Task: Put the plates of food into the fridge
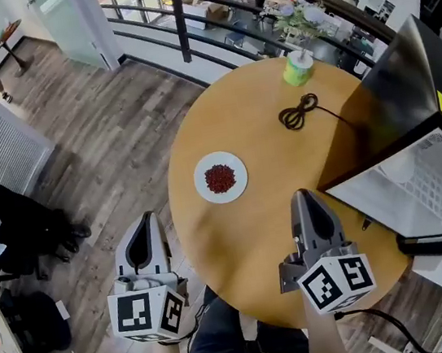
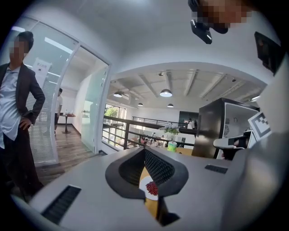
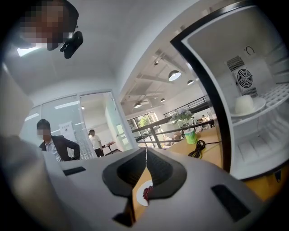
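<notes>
While we hold them near the bench, the left tongs and right tongs are both pressed together and empty. The plate of red food sits on the bench ahead, between them. The fridge stands open at right, seemingly with a white mound on its shelf.

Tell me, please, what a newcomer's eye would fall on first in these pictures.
A white plate of red food sits alone near the middle of the round wooden table. At the right stands the open fridge. Nearest the camera, the left gripper and right gripper point toward the plate, both shut and empty.
</notes>
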A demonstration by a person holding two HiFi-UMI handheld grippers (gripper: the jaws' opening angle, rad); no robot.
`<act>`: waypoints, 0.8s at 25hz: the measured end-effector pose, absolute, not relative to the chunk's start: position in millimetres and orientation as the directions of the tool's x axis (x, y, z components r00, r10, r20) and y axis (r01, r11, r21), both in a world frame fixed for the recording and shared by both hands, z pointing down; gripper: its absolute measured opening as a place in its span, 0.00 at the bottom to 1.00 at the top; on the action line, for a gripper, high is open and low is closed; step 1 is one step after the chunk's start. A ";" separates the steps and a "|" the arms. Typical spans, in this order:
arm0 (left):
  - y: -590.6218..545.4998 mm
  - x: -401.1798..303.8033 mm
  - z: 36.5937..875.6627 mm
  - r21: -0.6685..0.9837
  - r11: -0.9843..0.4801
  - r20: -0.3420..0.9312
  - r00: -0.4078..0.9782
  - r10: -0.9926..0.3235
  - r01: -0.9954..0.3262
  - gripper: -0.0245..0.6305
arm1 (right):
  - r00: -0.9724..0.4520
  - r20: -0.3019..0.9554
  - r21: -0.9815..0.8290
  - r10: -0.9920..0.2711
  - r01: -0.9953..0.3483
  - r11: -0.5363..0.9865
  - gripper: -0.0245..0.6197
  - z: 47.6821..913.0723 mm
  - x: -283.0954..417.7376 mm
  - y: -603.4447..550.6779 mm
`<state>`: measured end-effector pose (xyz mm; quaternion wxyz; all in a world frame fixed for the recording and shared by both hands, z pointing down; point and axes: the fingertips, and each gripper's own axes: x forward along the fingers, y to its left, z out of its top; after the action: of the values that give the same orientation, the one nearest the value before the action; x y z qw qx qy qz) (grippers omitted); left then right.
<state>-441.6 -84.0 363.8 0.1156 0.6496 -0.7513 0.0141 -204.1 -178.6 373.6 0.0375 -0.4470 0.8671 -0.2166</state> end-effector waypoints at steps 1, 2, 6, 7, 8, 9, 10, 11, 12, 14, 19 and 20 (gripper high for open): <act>-90.9 -448.3 370.4 0.145 0.149 0.205 -0.118 -0.972 -0.978 0.05 | -0.593 0.139 -0.410 -0.793 -0.764 0.499 0.06 378.8 -211.3 -183.6; -97.1 -454.0 376.9 0.165 0.141 0.218 -0.103 -0.970 -0.976 0.05 | -0.587 0.151 -0.409 -0.795 -0.770 0.490 0.06 384.0 -217.5 -188.0; -119.3 -472.5 401.4 0.238 0.117 0.273 -0.049 -0.961 -0.964 0.05 | -0.560 0.205 -0.398 -0.803 -0.797 0.454 0.06 401.3 -236.5 -202.4; -124.1 -475.4 407.0 0.248 0.109 0.287 -0.034 -0.957 -0.963 0.05 | -0.554 0.219 -0.398 -0.803 -0.802 0.444 0.06 404.9 -240.0 -204.7; -128.7 -477.4 413.0 0.258 0.099 0.299 -0.018 -0.954 -0.961 0.05 | -0.550 0.234 -0.399 -0.802 -0.806 0.436 0.06 409.1 -243.2 -206.5; -133.2 -478.5 419.6 0.271 0.090 0.312 -0.001 -0.950 -0.958 0.05 | -0.548 0.250 -0.401 -0.799 -0.809 0.429 0.06 414.2 -246.1 -208.1; -137.7 -478.8 426.9 0.290 0.084 0.326 0.016 -0.945 -0.953 0.05 | -0.547 0.267 -0.405 -0.793 -0.811 0.423 0.06 420.0 -248.7 -209.4; -142.1 -478.2 434.8 0.312 0.080 0.342 0.034 -0.939 -0.947 0.05 | -0.548 0.285 -0.409 -0.786 -0.811 0.418 0.06 426.8 -250.9 -210.6; -146.5 -476.6 443.0 0.337 0.077 0.359 0.052 -0.932 -0.939 0.05 | -0.552 0.303 -0.415 -0.777 -0.810 0.413 0.06 434.0 -252.9 -211.9; -155.0 -471.9 459.8 0.384 0.073 0.392 0.091 -0.916 -0.920 0.05 | -0.560 0.338 -0.426 -0.757 -0.808 0.407 0.06 448.7 -256.6 -215.0; -167.0 -457.8 496.3 0.436 0.072 0.476 0.162 -0.864 -0.897 0.05 | -0.608 0.441 -0.453 -0.660 -0.786 0.421 0.06 485.3 -268.6 -210.0; -168.0 -454.3 504.6 0.440 0.073 0.495 0.174 -0.851 -0.895 0.05 | -0.623 0.457 -0.470 -0.635 -0.775 0.422 0.06 493.2 -271.3 -207.9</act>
<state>-454.3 -168.0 504.6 0.3527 0.6802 -0.6419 0.0311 -271.3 -207.9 493.2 -0.1050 -0.4212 0.8367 -0.3340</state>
